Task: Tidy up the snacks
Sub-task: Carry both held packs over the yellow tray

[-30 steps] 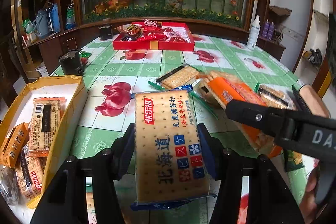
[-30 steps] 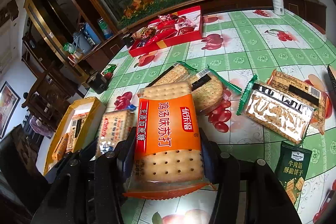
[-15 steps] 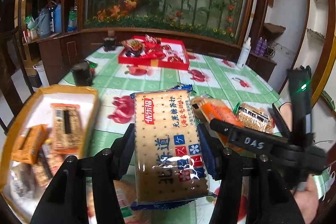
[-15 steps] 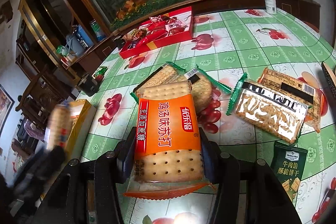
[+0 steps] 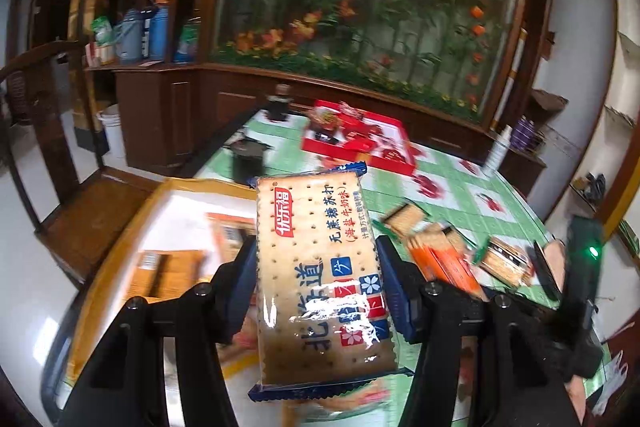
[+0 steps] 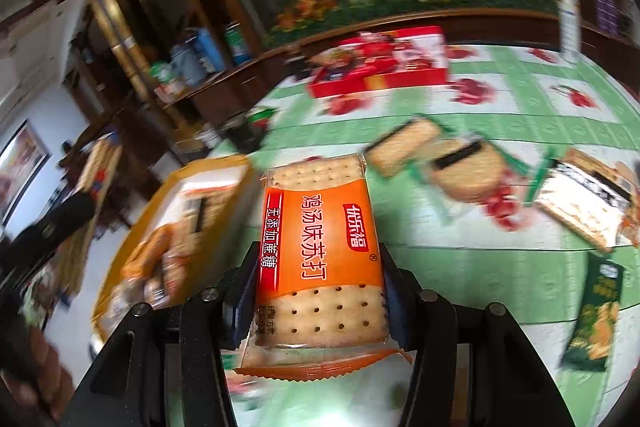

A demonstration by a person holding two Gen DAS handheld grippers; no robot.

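Wood-panelled room with a big flower mural behind glass, and a table (image 6: 500, 259) under a green checked cloth printed with red fruit. At about 12 o'clock in both views sits a red gift box (image 6: 384, 67) full of wrapped sweets. The left gripper (image 5: 316, 279) is pinching a blue-edged soda cracker pack (image 5: 320, 275) by its long sides, pads tight on the wrapper, held up in the air over the yellow cardboard box (image 5: 160, 227), which sits at roughly 9 o'clock with a few packs already inside. The right gripper (image 6: 320, 287) is clamped the same way on an orange soda cracker pack (image 6: 320, 251), and that yellow box shows at its 9 o'clock too. Loose on the cloth around 2 to 3 o'clock of the right view: a couple of green-trimmed cracker packs (image 6: 464, 167), a clear-wrapped pack (image 6: 576, 203), and a dark green biscuit pouch (image 6: 596, 315) down at 4 o'clock. Everything's motion-blurred, so the stuff inside the yellow box is probably more cracker packs, can't really say
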